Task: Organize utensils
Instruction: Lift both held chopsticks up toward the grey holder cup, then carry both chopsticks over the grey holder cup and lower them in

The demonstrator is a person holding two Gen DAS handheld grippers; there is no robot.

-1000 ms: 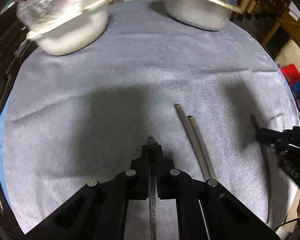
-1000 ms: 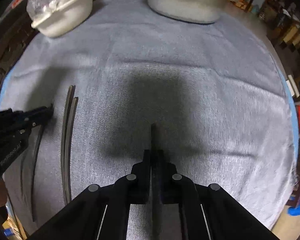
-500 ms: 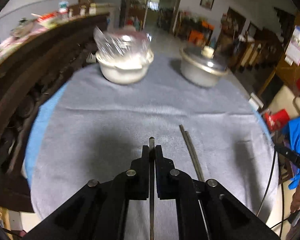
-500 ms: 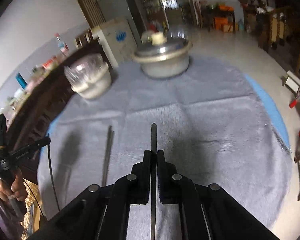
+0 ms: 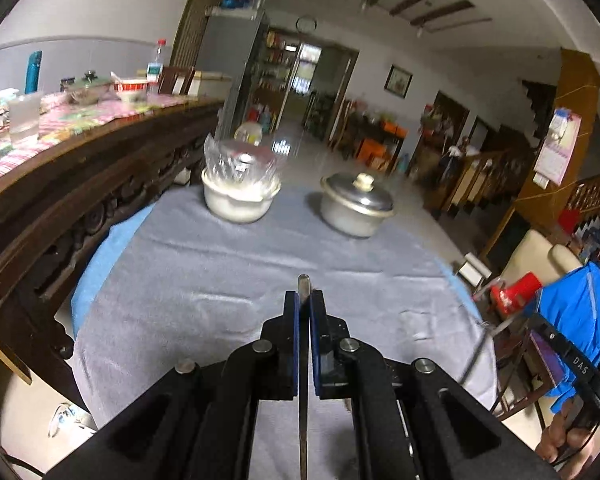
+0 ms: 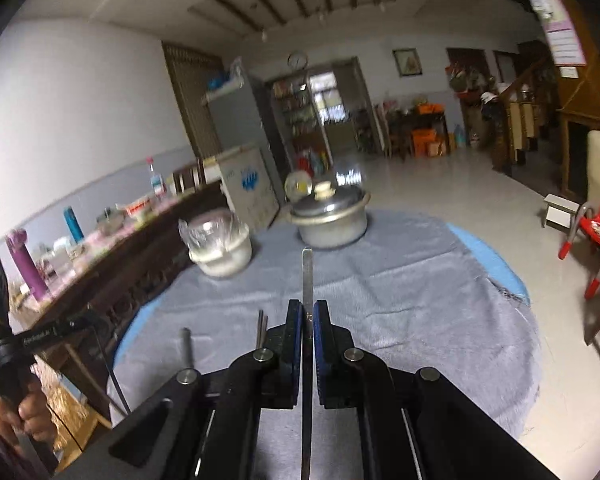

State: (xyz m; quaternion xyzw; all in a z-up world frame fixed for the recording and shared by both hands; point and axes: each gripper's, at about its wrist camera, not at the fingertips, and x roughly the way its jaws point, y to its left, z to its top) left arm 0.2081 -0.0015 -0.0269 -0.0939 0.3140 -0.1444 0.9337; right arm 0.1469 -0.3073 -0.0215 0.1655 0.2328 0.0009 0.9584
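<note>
My left gripper is shut on a thin metal chopstick whose tip pokes out past the pads, held above the grey cloth. My right gripper is shut on another metal chopstick that sticks out further forward. In the right wrist view a pair of chopsticks and one more rod lie on the cloth at the left, partly hidden by the gripper body. The left gripper shows at the left edge of that view.
A white bowl covered with plastic film and a lidded metal pot stand at the far side of the round table. A dark wooden sideboard runs along the left. A red chair stands on the floor at right.
Both grippers have risen and tilted up from the cloth, each still shut on its chopstick. The views now take in the room instead of the tabletop.
</note>
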